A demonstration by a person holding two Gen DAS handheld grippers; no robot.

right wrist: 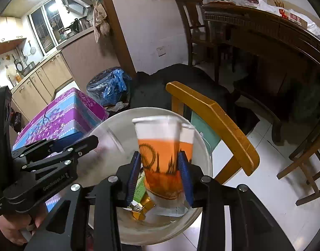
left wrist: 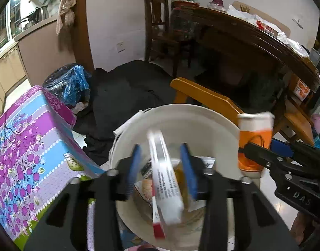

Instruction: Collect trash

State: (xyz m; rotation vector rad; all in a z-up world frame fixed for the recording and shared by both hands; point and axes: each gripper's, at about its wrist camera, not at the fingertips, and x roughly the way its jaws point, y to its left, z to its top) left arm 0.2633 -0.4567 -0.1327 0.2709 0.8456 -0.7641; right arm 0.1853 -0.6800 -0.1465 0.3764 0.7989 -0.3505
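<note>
We hold our left gripper (left wrist: 163, 167) over the white bucket (left wrist: 201, 121). Its blue fingers (left wrist: 188, 173) stand a little apart, and a blurry white box (left wrist: 167, 186) sits between them with gaps on both sides, tipped into the bucket. Our right gripper (right wrist: 160, 175) squeezes an orange and white paper cup (right wrist: 158, 146) above the same bucket. A flowery purple box (left wrist: 28, 146) is near on the left, a yellow wooden chair (right wrist: 218, 125) on the right.

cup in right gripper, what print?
Orange cup with a dark skyline and Ferris wheel, white top band; clearest in right wrist view.
</note>
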